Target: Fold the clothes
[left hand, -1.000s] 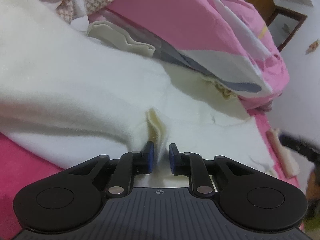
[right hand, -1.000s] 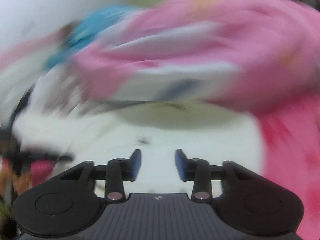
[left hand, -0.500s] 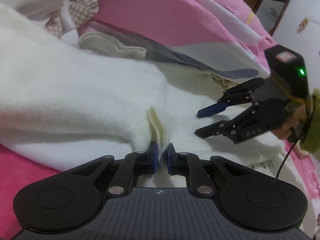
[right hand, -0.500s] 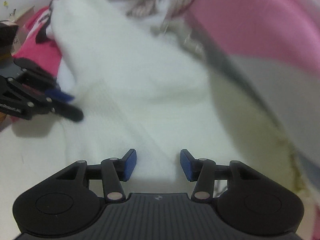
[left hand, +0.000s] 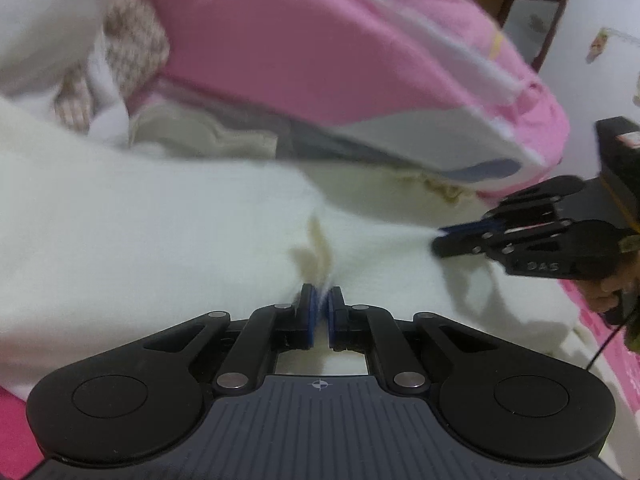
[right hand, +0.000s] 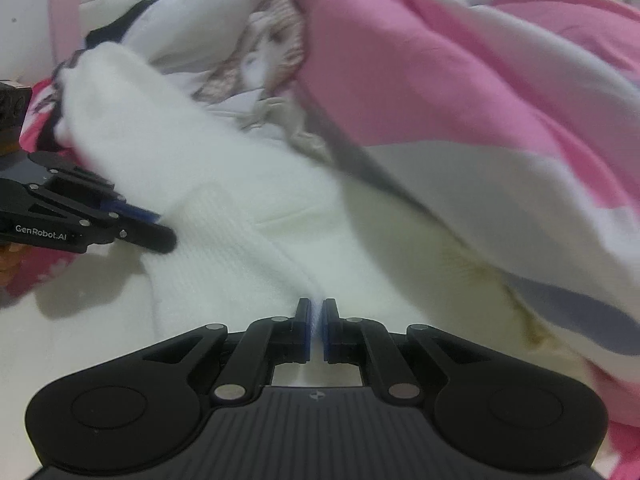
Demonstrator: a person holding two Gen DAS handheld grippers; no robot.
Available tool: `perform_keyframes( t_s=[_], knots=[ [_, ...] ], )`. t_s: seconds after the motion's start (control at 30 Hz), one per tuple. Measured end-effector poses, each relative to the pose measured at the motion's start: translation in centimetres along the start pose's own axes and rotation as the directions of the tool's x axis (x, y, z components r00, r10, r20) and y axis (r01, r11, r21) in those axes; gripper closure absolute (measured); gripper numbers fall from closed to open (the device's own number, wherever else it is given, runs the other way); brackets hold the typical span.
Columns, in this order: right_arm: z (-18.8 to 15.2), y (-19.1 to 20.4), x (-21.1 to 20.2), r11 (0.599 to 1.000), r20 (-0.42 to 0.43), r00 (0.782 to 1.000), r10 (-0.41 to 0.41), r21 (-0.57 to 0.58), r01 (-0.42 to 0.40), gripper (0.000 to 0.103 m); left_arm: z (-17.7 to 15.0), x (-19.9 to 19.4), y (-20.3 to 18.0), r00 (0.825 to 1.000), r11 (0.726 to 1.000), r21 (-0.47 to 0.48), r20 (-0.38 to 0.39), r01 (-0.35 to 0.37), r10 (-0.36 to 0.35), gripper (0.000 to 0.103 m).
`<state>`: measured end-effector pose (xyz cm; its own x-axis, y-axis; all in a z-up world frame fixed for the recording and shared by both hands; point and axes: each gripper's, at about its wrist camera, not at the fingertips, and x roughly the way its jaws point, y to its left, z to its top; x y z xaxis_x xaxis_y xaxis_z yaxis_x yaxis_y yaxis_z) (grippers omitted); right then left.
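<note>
- White fleece garment (left hand: 160, 232) lies spread across the bed, fuzzy pile, soft rounded folds. In my right wrist view part of it (right hand: 224, 220) reads as fine ribbed knit with a straight seam line.
- Left gripper (left hand: 319, 312): jaws closed on a pinched ridge of the white fleece garment; a cream-coloured fold sticks up just beyond the blue pads.
- Right gripper (right hand: 316, 320): jaws closed on another pinch of the same fabric, a thin white sliver showing between the pads.
- Both grips sit on the near edge of the garment, well apart from each other.
- Pink quilt (left hand: 320, 52) with white and grey-blue panels bulges over the far side of the garment, smooth woven cloth, overlapping its edge.
- Left wrist view only: the right gripper seen side-on (left hand: 460, 240) with a hand (left hand: 608, 292) behind it, a dark wooden cabinet (left hand: 516, 12) against the white wall.
- Right wrist view only: the left gripper side-on (right hand: 148, 228), a patterned beige cloth (right hand: 264, 56) bunched behind the fleece, a dark garment (right hand: 116, 28) at the far left.
- Bed sheet (left hand: 12, 432) under everything is bright pink.
- Readable text: "GenRobot.AI" on the left gripper body in the right wrist view. On the right gripper body I see moulded characters, too blurred to read reliably.
- Both frames have motion blur in the upper half.
</note>
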<state>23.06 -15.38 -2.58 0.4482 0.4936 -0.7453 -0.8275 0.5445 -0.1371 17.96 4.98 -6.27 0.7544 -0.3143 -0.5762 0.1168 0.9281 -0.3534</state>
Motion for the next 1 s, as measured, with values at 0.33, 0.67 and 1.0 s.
perform_keyframes(
  t_s=[0.33,0.67,1.0],
  knots=[
    [-2.1,-1.5,2.0,0.985,0.042,0.995,-0.089,0.152,0.082,0.067,-0.2,-1.5,-0.3,0.998,0.999,0.027,0.044,-0.040,0.039,0.087],
    [-15.3,-12.3,-12.3,0.697,0.080,0.918,-0.389,0.677,0.236,0.068,-0.4,-1.1,-4.6,0.993,0.985,0.156,0.102,-0.074,0.059,0.068],
    [-16.8,-15.6,-3.9,0.692,-0.167,0.917,-0.363,0.611,0.385,0.077,-2.4,2.9,-6.3,0.989,0.954,0.262,-0.003,-0.145,0.150,0.069]
  ],
)
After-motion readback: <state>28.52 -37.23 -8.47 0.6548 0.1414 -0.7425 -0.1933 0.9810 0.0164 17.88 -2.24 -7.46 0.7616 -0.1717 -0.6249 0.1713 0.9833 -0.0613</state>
